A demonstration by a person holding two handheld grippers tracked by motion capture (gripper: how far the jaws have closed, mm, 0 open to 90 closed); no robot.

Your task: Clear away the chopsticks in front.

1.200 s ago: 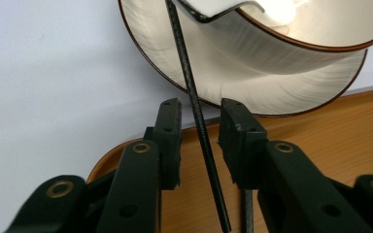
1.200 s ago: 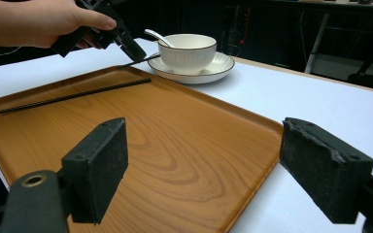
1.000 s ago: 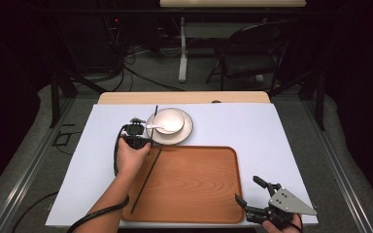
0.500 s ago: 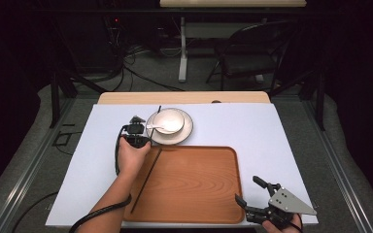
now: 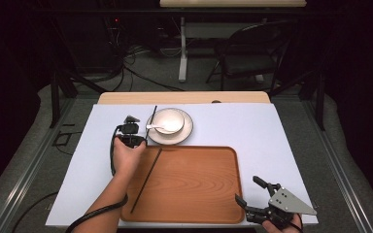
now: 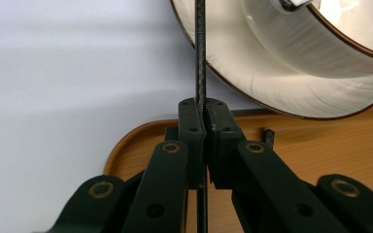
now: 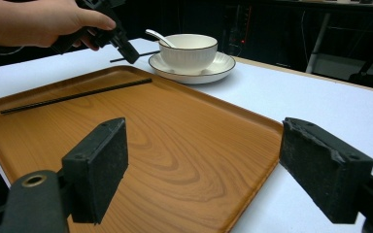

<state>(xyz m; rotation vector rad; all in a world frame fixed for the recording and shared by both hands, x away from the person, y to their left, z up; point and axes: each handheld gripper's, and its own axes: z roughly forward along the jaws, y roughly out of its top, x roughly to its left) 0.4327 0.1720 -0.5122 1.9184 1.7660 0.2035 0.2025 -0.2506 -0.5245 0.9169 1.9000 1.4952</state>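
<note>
High view shows a white table (image 5: 272,141) with a wooden tray (image 5: 194,187) near the person's side, and a plate (image 5: 187,132) carrying a bowl (image 5: 167,120) and spoon (image 5: 156,127) just beyond the tray's far rim. One black chopstick (image 5: 146,179) lies inside the tray along its left side. The second chopstick (image 5: 151,122) lies on the table just left of the plate, and the left gripper (image 5: 135,138) has just closed on it: in the left gripper view the jaws are pinched tight around the thin stick (image 6: 200,58), which runs up past the plate's rim (image 6: 272,92).

The right gripper (image 5: 252,191) waits at the tray's near right corner, jaws wide apart with nothing between them.

As I judge it, the step in hand is picking up the second chopstick to bring it to the tray. Next calls for a lift clear of the plate's edge, then a swing toward the tray to set it beside its mate, keeping the thin stick from twisting in the pads.
</note>
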